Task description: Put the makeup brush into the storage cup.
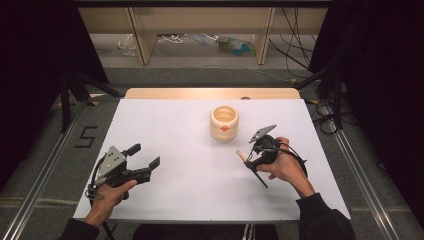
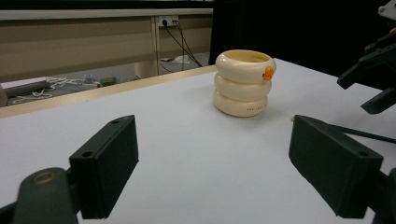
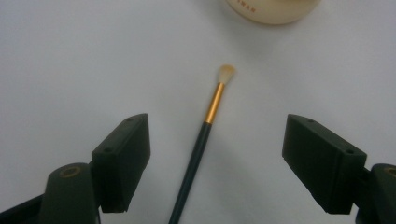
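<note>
High view: cream ringed holder (image 1: 224, 123) stood center frame on the white table (image 1: 165, 130), left gripper (image 1: 148, 157) lower left with jaws wide, right gripper (image 1: 248, 154) right of center. Left gripper view: holder upper center-right, jaws spread wide. Right gripper view: jaws wide either side of a brush (image 3: 201, 140) lying flat at center, bristles toward the holder at top edge.

White table (image 1: 165, 125), cream ringed holder (image 1: 224, 123) standing upright, slim brush (image 3: 203, 127) lying flat nearby

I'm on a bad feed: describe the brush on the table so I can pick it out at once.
Start at the cream ringed holder in the middle of the white table. Toward the person and to the right, the brush lies flat between the right gripper's open jaws: a thin dark handle, gold band and pale tip pointing at the holder.
</note>
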The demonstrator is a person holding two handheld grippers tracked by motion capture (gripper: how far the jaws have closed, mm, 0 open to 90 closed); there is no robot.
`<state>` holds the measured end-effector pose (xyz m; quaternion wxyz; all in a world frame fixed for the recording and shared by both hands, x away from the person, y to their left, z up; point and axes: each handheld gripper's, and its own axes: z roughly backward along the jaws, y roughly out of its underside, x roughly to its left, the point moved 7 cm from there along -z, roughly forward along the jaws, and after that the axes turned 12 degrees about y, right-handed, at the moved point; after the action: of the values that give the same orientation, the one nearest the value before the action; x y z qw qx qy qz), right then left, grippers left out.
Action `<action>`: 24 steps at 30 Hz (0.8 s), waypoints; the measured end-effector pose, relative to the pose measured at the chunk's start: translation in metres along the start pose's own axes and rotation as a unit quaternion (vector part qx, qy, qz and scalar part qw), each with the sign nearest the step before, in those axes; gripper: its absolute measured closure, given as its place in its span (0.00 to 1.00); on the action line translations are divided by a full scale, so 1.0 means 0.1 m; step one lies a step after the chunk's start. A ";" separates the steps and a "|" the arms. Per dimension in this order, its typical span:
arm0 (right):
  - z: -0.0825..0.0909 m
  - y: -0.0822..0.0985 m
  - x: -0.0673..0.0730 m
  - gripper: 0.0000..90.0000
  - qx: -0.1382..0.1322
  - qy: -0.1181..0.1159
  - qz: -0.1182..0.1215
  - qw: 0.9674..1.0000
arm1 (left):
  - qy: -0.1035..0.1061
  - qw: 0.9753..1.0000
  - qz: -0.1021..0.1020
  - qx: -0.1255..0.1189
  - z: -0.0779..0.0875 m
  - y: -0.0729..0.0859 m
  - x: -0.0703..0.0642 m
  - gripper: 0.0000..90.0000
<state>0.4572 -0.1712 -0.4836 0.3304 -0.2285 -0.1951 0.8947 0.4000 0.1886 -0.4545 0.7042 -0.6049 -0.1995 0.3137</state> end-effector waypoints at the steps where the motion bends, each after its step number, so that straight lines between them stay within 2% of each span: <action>1: -0.01 0.01 0.00 0.28 0.008 0.000 0.003 1.000 | 0.000 1.000 0.000 0.000 0.00 0.00 0.00 0.17; 6: -0.08 0.00 0.01 0.29 0.033 -0.003 0.012 0.999 | 0.000 1.000 0.000 0.000 0.00 0.00 0.00 0.17; 14: -0.17 0.00 0.02 0.31 0.053 -0.011 0.021 0.998 | 0.001 1.000 0.006 0.000 -0.01 0.01 0.00 0.17; 15: -0.19 -0.01 0.03 0.32 0.059 -0.017 0.020 0.998 | 0.000 1.000 0.005 0.000 -0.01 0.01 0.00 0.17; 24: -0.24 -0.03 0.03 0.35 0.087 -0.018 0.014 0.996 | 0.001 1.000 0.004 -0.001 -0.01 0.00 0.00 0.17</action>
<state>0.4698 -0.1627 -0.5027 0.3331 -0.1858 -0.1189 0.9168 0.4007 0.1880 -0.4549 0.7025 -0.6067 -0.1964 0.3160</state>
